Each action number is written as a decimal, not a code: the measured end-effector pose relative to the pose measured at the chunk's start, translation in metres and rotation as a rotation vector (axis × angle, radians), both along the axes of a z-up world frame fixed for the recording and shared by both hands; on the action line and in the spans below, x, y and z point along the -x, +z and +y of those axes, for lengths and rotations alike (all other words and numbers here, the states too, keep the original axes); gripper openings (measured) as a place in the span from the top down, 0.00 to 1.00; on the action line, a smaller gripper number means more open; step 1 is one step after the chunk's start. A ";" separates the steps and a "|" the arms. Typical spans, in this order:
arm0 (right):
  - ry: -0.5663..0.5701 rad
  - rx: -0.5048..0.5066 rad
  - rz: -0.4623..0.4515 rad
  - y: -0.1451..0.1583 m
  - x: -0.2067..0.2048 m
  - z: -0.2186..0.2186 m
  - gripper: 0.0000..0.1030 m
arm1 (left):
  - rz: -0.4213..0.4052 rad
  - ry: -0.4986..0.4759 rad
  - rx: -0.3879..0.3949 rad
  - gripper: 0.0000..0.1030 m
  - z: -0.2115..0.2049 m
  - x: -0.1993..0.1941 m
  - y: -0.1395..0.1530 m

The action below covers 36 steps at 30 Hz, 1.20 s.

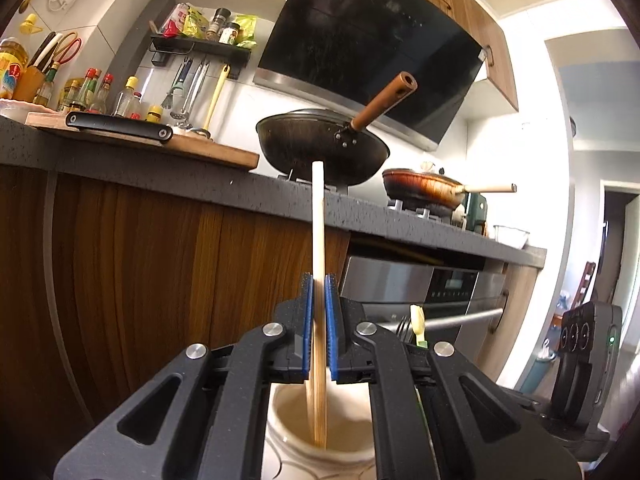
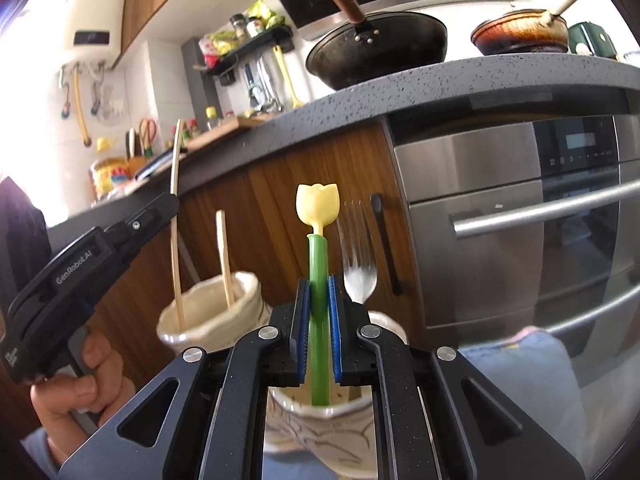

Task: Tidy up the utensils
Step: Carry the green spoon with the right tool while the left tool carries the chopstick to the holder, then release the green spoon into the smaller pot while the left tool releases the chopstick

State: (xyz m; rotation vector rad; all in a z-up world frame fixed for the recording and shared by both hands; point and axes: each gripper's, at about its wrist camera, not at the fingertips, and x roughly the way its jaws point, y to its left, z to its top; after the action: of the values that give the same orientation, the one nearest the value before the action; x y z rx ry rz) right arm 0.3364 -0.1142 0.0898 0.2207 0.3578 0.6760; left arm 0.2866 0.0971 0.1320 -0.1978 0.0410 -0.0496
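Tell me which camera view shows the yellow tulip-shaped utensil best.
The right wrist view: the tulip utensil stands at centre, its yellow head and green stem clear, clamped by the right gripper above a cream cup. The left wrist view shows only its small top behind the left gripper.

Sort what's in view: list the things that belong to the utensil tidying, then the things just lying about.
Part of the job:
- pale wooden chopstick clamped in the left gripper
- cream ceramic holder below it
- green-stemmed utensil with yellow tulip top clamped in the right gripper
- second cream patterned cup
- metal fork

Just lying about:
- black wok
- brown lidded pan
- wooden cutting board
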 end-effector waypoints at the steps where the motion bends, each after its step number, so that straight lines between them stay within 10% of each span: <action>1: -0.001 0.010 0.002 -0.001 0.002 0.001 0.90 | 0.007 -0.004 0.010 0.94 0.001 0.001 -0.001; 16: -0.034 0.152 0.054 -0.010 0.011 0.009 0.90 | 0.274 0.019 -0.092 0.94 -0.022 -0.016 -0.021; 28: -0.043 0.157 0.048 -0.008 0.013 0.009 0.80 | 0.287 0.035 -0.110 0.91 -0.021 -0.015 -0.023; 36: -0.042 0.139 0.011 -0.004 0.025 -0.001 0.67 | 0.250 0.045 -0.087 0.58 -0.016 0.009 -0.017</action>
State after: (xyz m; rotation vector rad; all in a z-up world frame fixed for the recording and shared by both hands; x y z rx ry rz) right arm 0.3119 -0.1155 0.0862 0.0992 0.4083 0.6058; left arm 0.2777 0.0808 0.1155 -0.1165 0.2872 0.0224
